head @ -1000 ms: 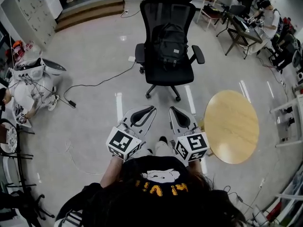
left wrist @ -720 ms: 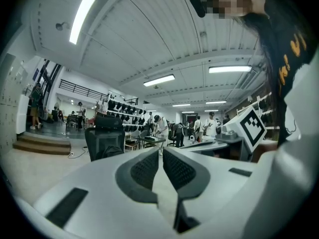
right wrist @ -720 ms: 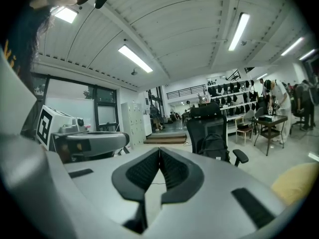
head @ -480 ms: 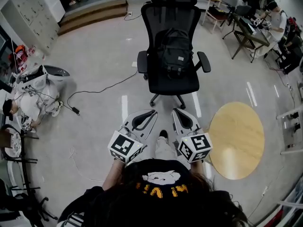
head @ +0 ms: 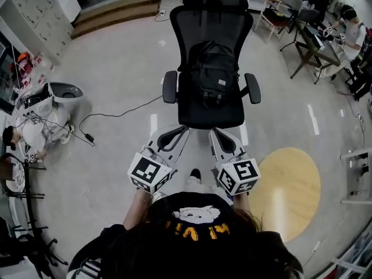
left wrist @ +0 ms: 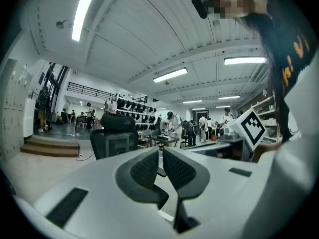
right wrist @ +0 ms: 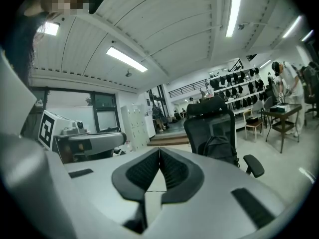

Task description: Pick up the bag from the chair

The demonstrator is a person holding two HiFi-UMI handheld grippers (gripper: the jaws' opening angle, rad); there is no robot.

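Floor: I see a pale, glossy floor (head: 116,68) filling the head view, with streaks of light reflected in it.
Chair: a black mesh office chair (head: 213,116) stands on that floor, its seat turned toward me.
On the seat: a black bag (head: 214,68) sits upright against the backrest, between the two armrests.
Cable: a dark cable (head: 119,105) trails across the floor, left of the chair.
Round desk: a round wooden desk (head: 289,190) stands on the floor to the chair's right, apart from it.
Steps: I make out wooden steps (head: 116,10) at the far left.
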